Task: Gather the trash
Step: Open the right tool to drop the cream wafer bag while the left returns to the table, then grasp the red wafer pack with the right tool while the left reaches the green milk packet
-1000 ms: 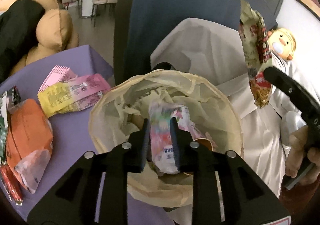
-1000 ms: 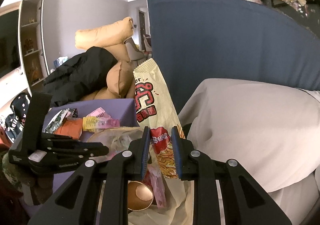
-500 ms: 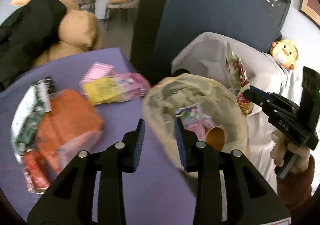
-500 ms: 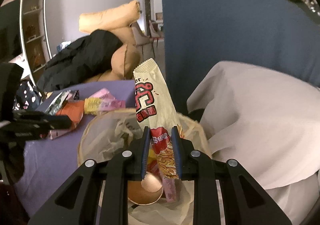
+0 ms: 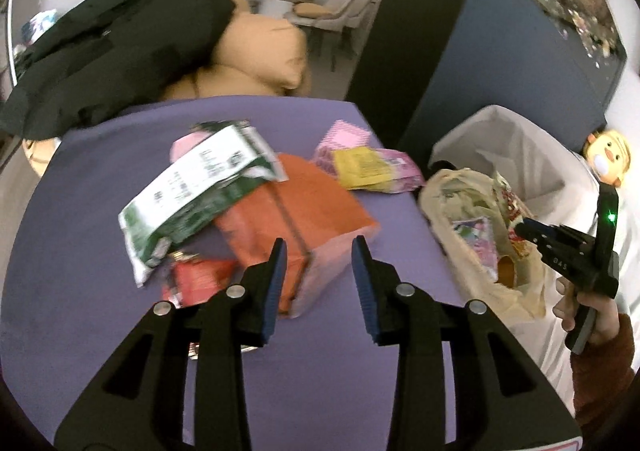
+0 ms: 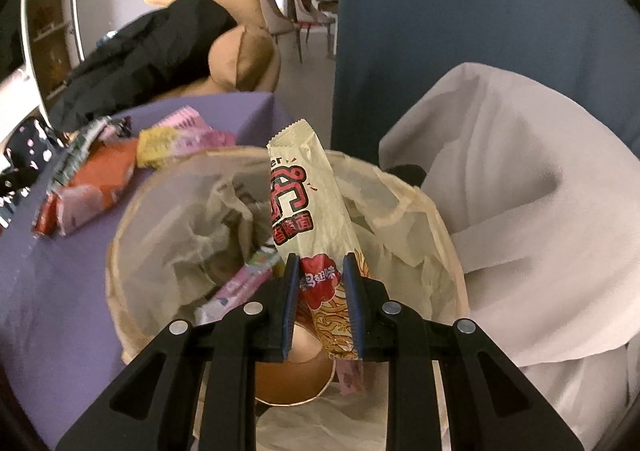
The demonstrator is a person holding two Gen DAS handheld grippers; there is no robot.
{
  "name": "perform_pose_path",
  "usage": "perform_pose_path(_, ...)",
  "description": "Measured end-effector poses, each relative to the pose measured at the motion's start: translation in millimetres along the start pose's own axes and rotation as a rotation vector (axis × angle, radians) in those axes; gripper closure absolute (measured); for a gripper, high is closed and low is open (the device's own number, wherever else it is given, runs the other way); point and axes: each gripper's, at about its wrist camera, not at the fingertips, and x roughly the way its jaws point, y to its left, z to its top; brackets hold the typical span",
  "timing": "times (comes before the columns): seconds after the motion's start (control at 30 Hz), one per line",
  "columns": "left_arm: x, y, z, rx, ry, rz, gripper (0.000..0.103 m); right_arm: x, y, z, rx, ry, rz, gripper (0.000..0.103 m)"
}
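On my left, the green-and-white packet [image 5: 192, 191] lay on the purple bench [image 5: 80, 251], overlapping the orange bag [image 5: 296, 219]; a small red wrapper [image 5: 200, 279] sat just below them. All looked light, thin, crinkly and prob. slippery, so I judged an edge or corner pinch best, not the flat middle. My left gripper [image 5: 320, 271] hovered over the orange bag's near end, jaws apart, having just been opening, w/ nothing between them; the bag sat beyond and under the gap, not touched as far as I could tell. Farther right, the yellow and pink wrappers [image 5: 368, 167] lay near the bench edge, beside the lined bin [image 6: 132, 219]. My right gripper [image 6: 320, 291] had its jaws clamped on the lower part of the cream noodle packet [image 6: 304, 203], which stood upright over the bin's mouth, above a brown paper cup [image 6: 292, 375] inside. Soft pkg, easy to drop in.
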Motion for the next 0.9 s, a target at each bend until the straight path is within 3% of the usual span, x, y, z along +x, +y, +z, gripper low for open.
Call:
perform_pose_path(0.1, -1.7, 19.6, -6.3, -0.028, 0.000, 0.013, 0.069, 3.1, -0.7, -0.2, 0.024, 0.009, -0.013, 0.078)
perform_pose_path(0.2, -5.4, 38.5, -11.1, -0.067, -0.005, 0.023, 0.066, 1.7, -0.1, 1.7, 0.032, 0.011, -0.023, 0.064)
perform_pose_path(0.47, -17.0, 76.7, -20.4, -0.136, -0.029, 0.058, 0.066, -19.3, 27.7, 16.1, 0.013, -0.036, -0.003, 0.061)
perform_pose_path(0.7, -27.7, 105.3, -28.0, -0.167, -0.041, 0.073, 0.065, -39.2, 74.5, 35.3, -0.006, -0.095, 0.109, 0.060)
perform_pose_path(0.9, -30.0, 128.3, -43.3, -0.181, -0.024, 0.073, 0.065, -30.5, 120.5, 41.5, -0.016, -0.069, 0.223, 0.060)
